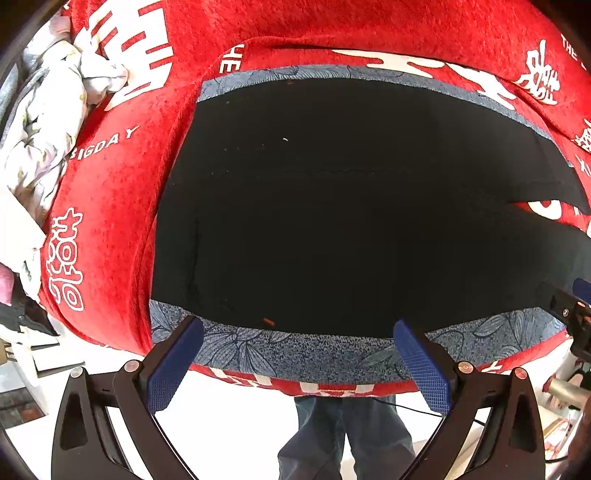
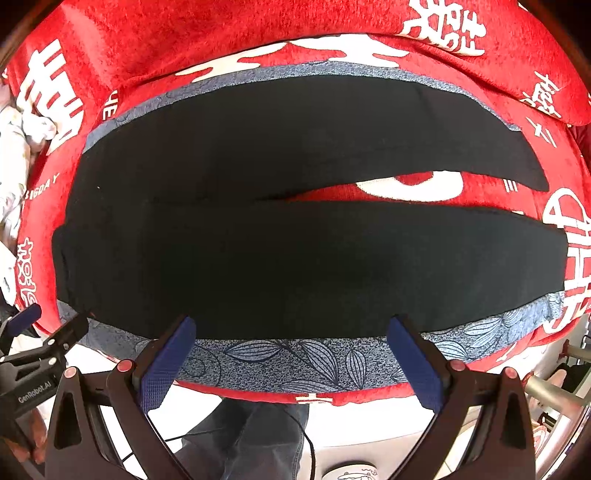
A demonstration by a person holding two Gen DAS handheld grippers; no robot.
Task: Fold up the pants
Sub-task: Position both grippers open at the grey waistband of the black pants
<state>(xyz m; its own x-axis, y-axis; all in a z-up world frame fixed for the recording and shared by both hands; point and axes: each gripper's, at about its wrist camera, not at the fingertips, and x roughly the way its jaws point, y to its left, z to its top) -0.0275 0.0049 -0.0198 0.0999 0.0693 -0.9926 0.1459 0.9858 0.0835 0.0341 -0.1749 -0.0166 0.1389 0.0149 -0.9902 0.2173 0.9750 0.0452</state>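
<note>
Red blanket [image 2: 258, 33] under black pants [image 2: 295, 266].

Red plush blanket [image 1: 110, 206] with white characters filling most of both frames, grey-blue leaf-print mat [image 2: 280, 360] lying on top. Crumpled white floral fabric [image 1: 40, 147] at left edge. Person's jeans-clad legs [image 1: 343, 435] at bottom centre, white patterned mug [image 2: 351, 472] at bottom edge.

Red blanket under my work

A red blanket [image 2: 147, 48] with white lettering carries a blue leaf-print mat [image 2: 295, 360]; black pants [image 2: 295, 266] lie flat on the mat
</note>
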